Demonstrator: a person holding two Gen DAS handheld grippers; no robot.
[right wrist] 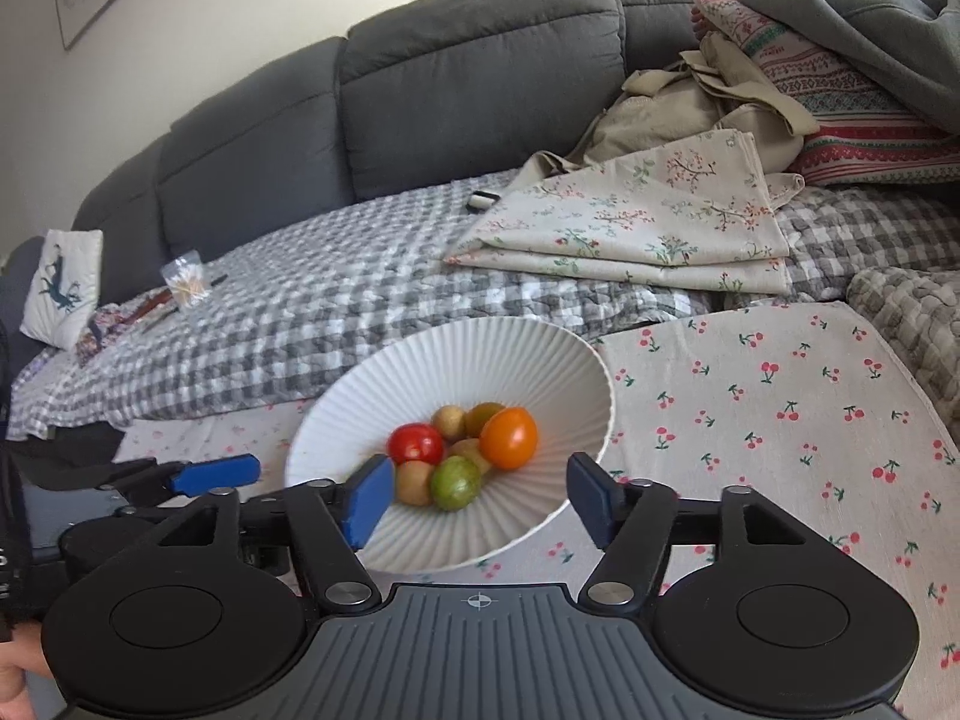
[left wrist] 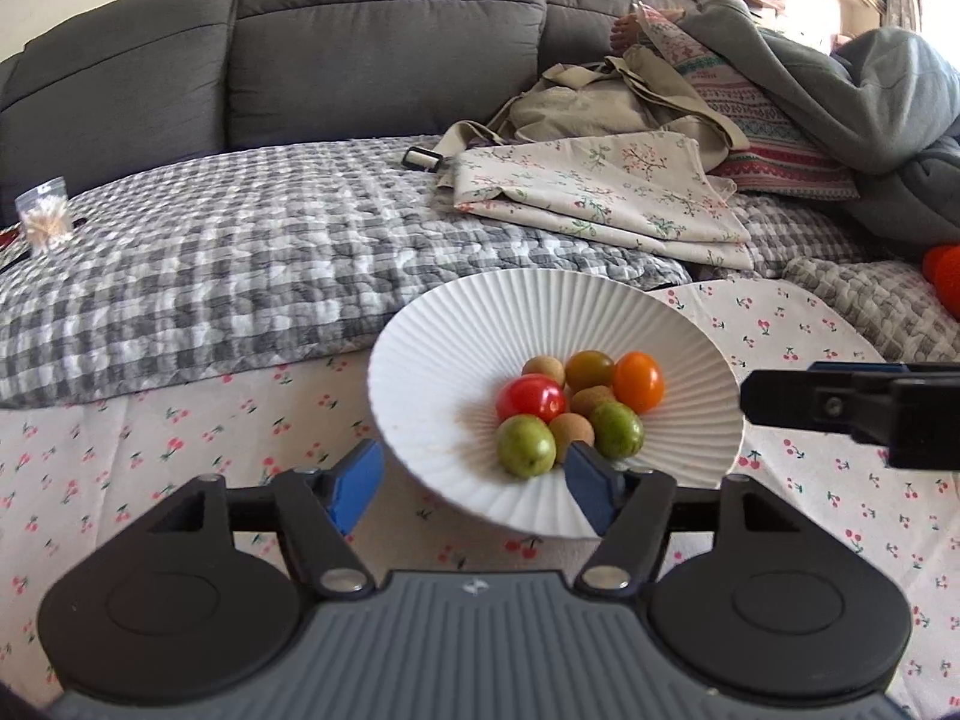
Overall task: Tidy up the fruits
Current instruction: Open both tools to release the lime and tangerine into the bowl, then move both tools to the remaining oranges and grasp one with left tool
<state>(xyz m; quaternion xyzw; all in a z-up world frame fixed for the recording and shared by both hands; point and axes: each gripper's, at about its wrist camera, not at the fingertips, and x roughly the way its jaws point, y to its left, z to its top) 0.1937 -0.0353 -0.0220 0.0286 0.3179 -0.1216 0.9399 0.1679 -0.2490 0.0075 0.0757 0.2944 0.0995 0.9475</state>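
Observation:
A white ribbed plate [left wrist: 456,330] [right wrist: 480,354] rests on a cherry-print cloth [left wrist: 180,450] [right wrist: 780,420]. It holds several small fruits: a red tomato [left wrist: 531,399] [right wrist: 416,443], an orange tomato [left wrist: 639,381] [right wrist: 509,438], two green fruits [left wrist: 526,446], a dark greenish tomato [left wrist: 590,369] and brown round longans [left wrist: 543,369]. My left gripper [left wrist: 474,489] is open at the plate's near rim, pads clear of it. My right gripper [right wrist: 480,498] is open too, with the near rim and a green fruit [right wrist: 456,483] showing between its fingers, untouched. Each view shows a finger of the other gripper [left wrist: 780,402] [right wrist: 216,474] beside the plate.
Behind the plate lies a grey checked quilt [left wrist: 240,252] on a dark grey sofa [left wrist: 360,48]. Folded floral fabric [left wrist: 600,198], a beige bag [left wrist: 588,102] and patterned pillows pile up at the right. A small clear packet [left wrist: 43,219] sits far left; something orange [left wrist: 945,276] is at the right edge.

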